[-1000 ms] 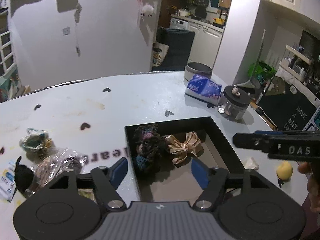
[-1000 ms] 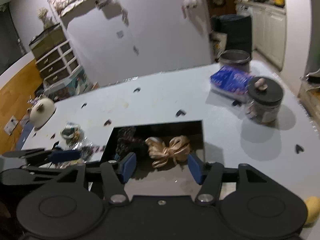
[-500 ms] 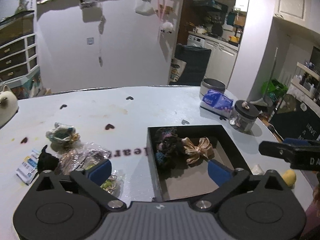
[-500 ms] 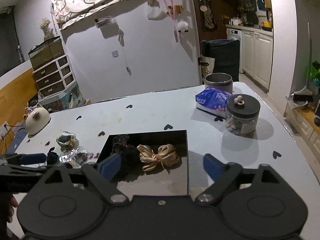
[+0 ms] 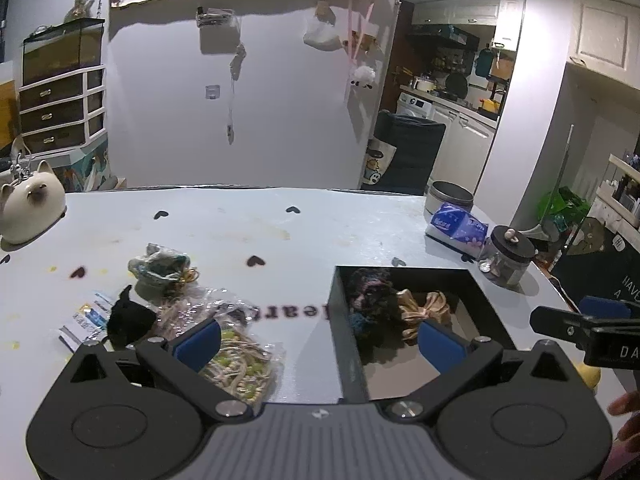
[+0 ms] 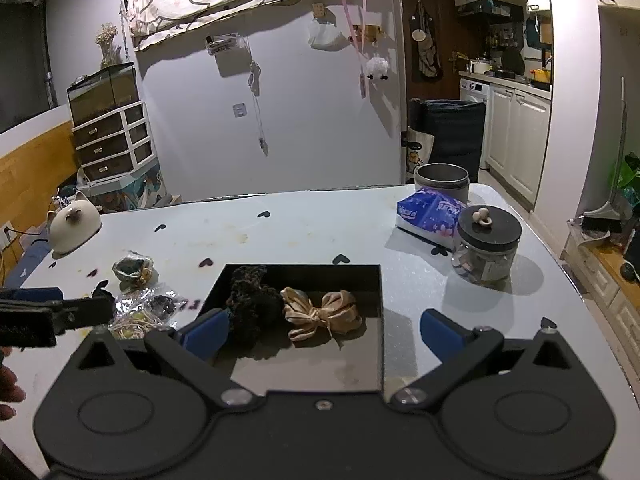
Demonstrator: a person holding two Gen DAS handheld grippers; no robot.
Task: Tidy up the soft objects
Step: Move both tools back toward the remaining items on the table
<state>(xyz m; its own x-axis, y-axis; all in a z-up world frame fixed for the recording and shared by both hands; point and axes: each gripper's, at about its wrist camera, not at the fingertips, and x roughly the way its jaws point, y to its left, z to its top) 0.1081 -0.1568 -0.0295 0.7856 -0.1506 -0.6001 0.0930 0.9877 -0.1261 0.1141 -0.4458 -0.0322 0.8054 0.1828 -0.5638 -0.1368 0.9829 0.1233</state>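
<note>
Lying on the pale table (image 5: pixel 280 232), the dark open box (image 5: pixel 340 320) already holds two soft things: a dark knitted scrunchie (image 6: pixel 252 304) on its left side and a tan satin bow (image 6: pixel 320 314) beside it, the two touching. What remains loose sits in a heap to the left of the box: a crinkled clear bag of pale hair ties (image 5: pixel 236 356), a black scrap of fabric (image 5: pixel 128 320) and a greenish scrunchie (image 5: pixel 160 268) a little farther back.

That heap lies straight ahead of and just below the left hand-held gripper (image 5: pixel 318 342), whose left finger (image 5: pixel 198 340) overlaps the clear bag in its own view, though I cannot tell whether it touches it. The bag's long axis runs slantwise, from the far left toward the near right. The right hand-held gripper (image 6: pixel 322 332) faces the box instead, with the heap off to its left, behind the other tool. So the left one looks the nearer for the next pickup.

Both tools stand spread wide with nothing between the pads; the jaws of each have just been opening. A short drop and a small turn to square with the bag would likely do.
</note>
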